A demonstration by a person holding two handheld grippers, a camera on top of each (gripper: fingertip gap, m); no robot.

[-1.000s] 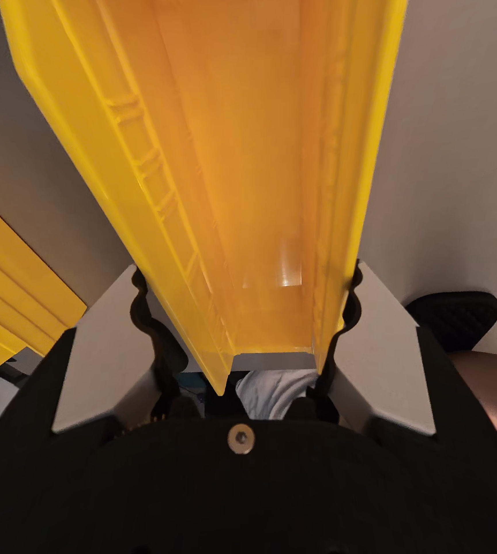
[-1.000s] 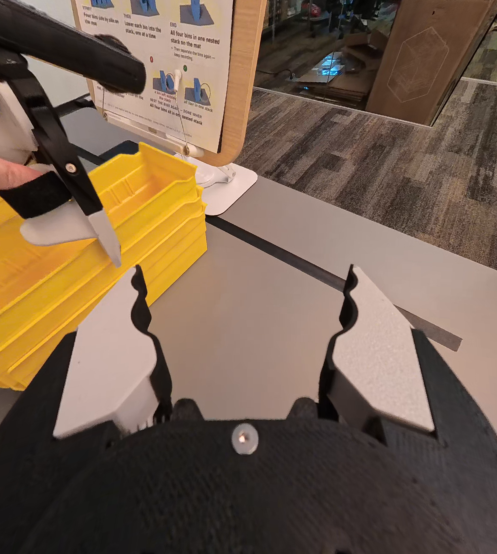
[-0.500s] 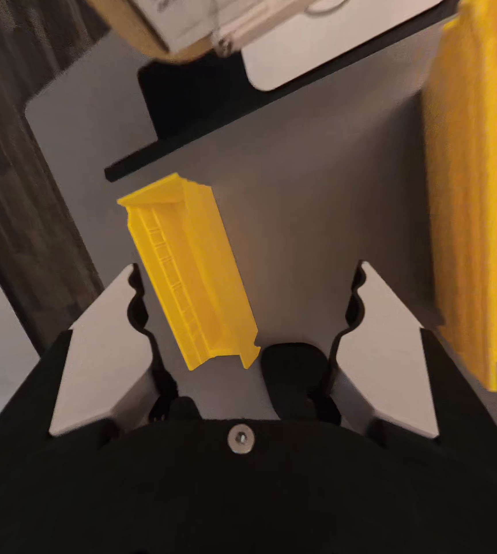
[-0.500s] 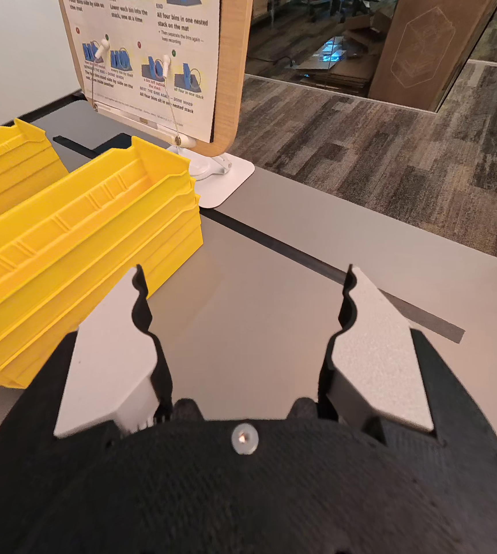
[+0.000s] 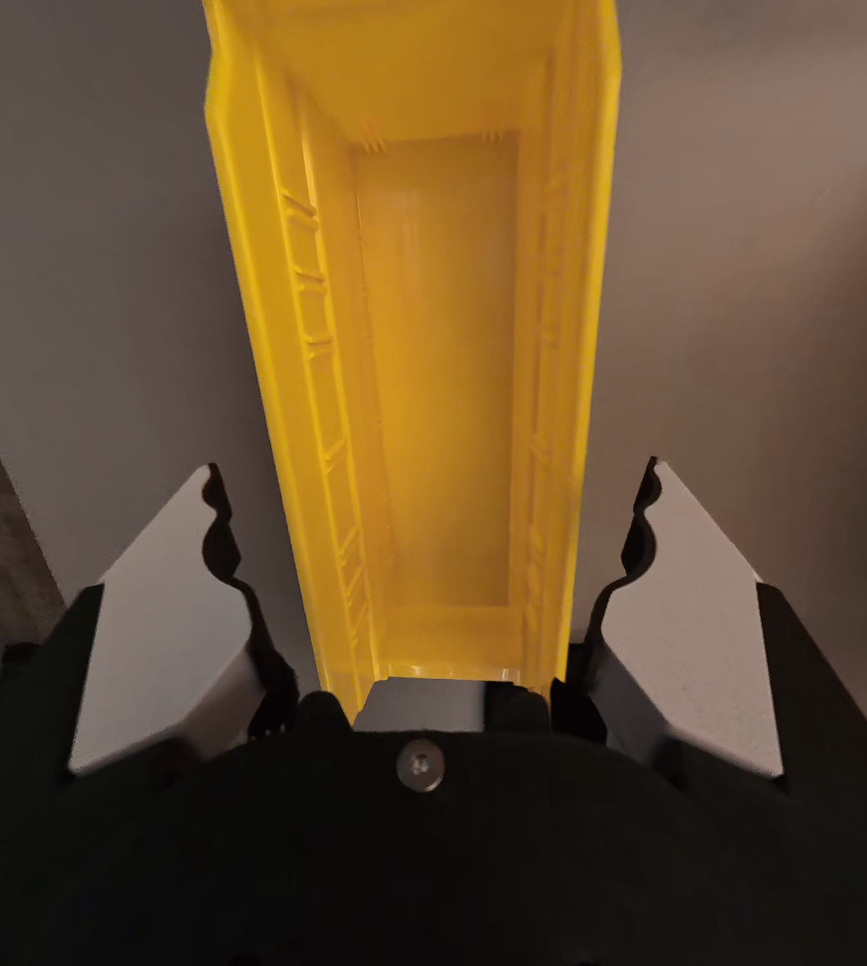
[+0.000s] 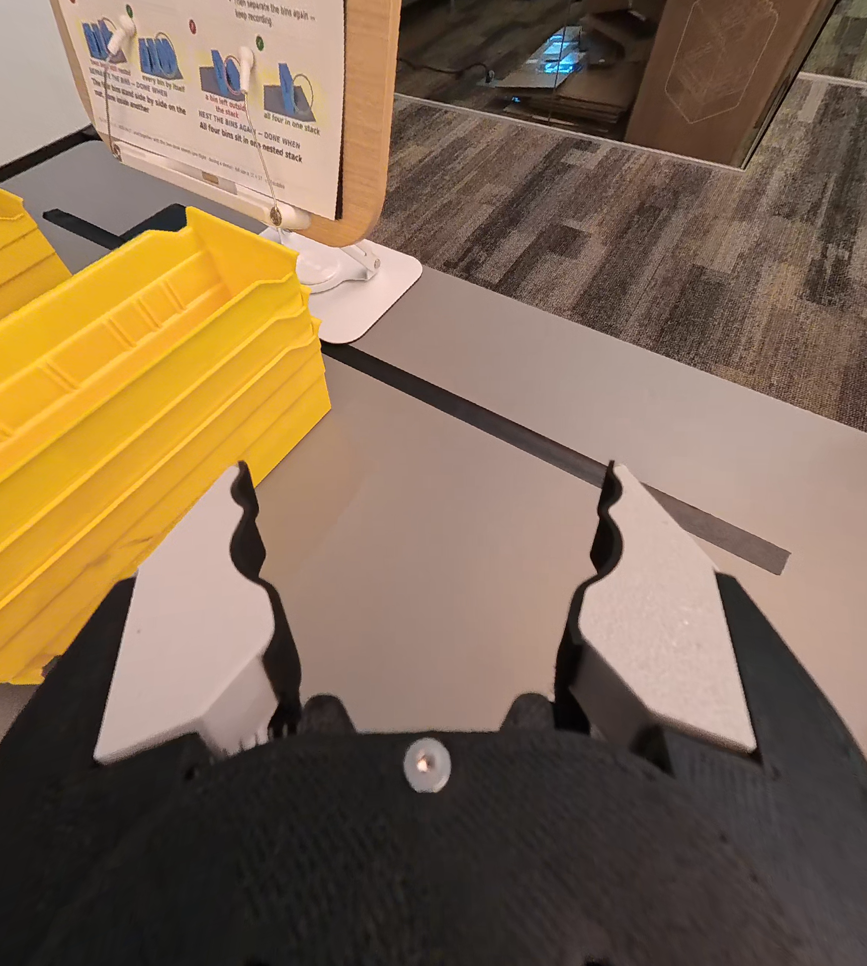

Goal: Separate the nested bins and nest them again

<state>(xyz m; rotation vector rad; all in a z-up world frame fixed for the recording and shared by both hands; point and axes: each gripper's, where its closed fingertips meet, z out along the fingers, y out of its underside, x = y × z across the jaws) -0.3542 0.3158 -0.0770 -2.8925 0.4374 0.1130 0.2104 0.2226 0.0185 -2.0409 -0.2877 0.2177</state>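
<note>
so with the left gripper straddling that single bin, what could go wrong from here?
1. The left gripper is open, with visible gaps between both fingers and the yellow bin; closing off-centre could push the bin sideways instead of gripping it.
2. The nested stack sits right beside the right gripper's left finger; a leftward drift could knock it.
3. The sign stand sits close behind the stack; a long bin swung there might hit it.
</note>
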